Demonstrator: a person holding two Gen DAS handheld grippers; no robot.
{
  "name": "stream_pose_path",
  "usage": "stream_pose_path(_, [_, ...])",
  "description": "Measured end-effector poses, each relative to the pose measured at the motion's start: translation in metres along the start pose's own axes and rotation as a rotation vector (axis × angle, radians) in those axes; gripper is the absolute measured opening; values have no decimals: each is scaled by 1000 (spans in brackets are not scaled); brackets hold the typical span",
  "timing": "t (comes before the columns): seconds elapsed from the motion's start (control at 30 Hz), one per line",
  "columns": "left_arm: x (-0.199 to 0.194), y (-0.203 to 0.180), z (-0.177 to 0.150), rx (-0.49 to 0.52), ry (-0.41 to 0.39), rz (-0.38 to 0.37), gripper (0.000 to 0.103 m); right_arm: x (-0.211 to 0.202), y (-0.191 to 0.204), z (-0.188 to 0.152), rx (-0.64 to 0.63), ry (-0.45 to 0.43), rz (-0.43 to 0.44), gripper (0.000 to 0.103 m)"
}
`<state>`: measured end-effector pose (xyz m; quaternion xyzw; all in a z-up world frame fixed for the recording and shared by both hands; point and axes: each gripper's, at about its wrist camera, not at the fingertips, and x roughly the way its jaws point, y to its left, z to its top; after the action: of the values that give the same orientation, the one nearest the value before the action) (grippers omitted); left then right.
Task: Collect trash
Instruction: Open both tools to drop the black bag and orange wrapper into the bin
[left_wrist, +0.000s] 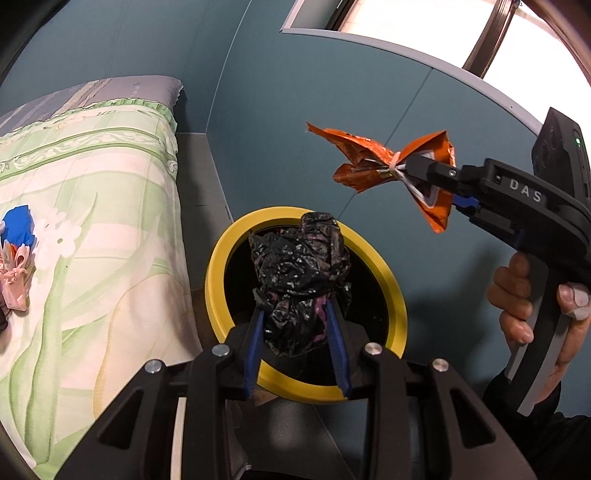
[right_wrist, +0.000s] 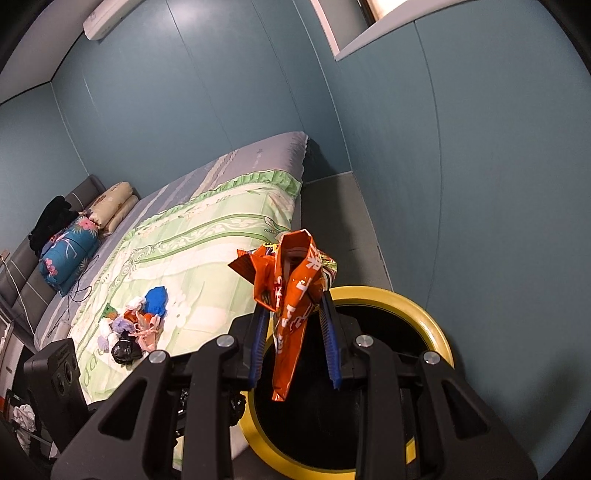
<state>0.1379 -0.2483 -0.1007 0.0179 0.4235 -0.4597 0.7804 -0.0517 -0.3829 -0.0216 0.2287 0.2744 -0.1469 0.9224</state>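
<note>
My left gripper (left_wrist: 295, 306) is shut on a crumpled black plastic bag (left_wrist: 301, 269) and holds it over the open mouth of a round bin with a yellow rim (left_wrist: 218, 273). My right gripper (left_wrist: 408, 168) is shut on an orange snack wrapper (left_wrist: 364, 157), held in the air up and to the right of the bin. In the right wrist view the orange wrapper (right_wrist: 291, 295) hangs between the fingers (right_wrist: 291, 295) above the same yellow-rimmed bin (right_wrist: 428, 314). More trash (right_wrist: 136, 325) lies in a pile on the bed: blue, white, orange and black pieces.
A bed with a green floral cover (left_wrist: 110, 206) stands left of the bin, its edge close to the rim. A blue-green wall (left_wrist: 295, 92) is behind the bin. Pillows and folded bedding (right_wrist: 74, 236) lie at the bed's head. Blue and pink trash pieces (left_wrist: 16, 236) lie on the bed.
</note>
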Motion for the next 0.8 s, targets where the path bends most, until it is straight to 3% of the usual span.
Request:
stream_pose_path(0.17, [3,-7,-2,26,1,7,30,5,0,4,8,4,-10,27])
stream_pose_path(0.2, [4,-8,-3,29,-1,9,31,6,0,4,14,5,-6,32])
stream_pose_path(0.27, [4,-9,-4,33,-3,3,38,7,-2,4,25,1,-9,36])
stream_pose_path(0.33, [1,-10,-5,34,-17,-1,54,7,-3,5,29,-4,-22,41])
stream_pose_path(0.43, [-5,-8,-5,30,-46,4,67,7,-8,7,50,-11,-23,47])
stream_pose_path(0.8, [-25,16,-4,-29,-91,46,72,-5,-5,9,29,-81,-18,51])
